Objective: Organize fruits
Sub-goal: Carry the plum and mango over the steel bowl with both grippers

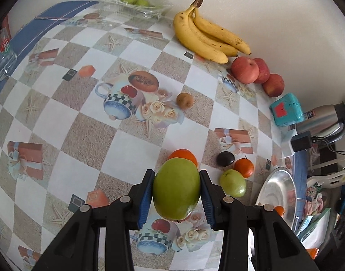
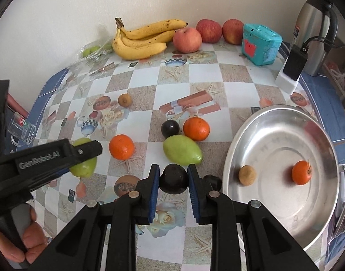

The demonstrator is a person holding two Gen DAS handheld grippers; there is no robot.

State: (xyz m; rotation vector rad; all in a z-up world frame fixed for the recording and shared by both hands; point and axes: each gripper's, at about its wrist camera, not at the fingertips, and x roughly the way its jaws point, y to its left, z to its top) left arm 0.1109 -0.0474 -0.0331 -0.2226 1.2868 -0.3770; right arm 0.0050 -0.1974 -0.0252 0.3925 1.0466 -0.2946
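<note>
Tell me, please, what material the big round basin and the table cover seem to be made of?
The basin looks like polished metal, probably steel or aluminium: silvery, with blurred reflections of the fruit inside. The table cover seems to be glossy vinyl or oilcloth: printed pictures and a faint sheen.

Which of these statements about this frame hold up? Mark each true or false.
1. The left gripper is shut on a green fruit. True.
2. The right gripper is open. False: it is shut on a dark plum.
3. The metal bowl holds four fruits. False: only a small brown fruit and a small orange fruit.
4. The bananas lie by the wall beside three red apples. True.
</note>
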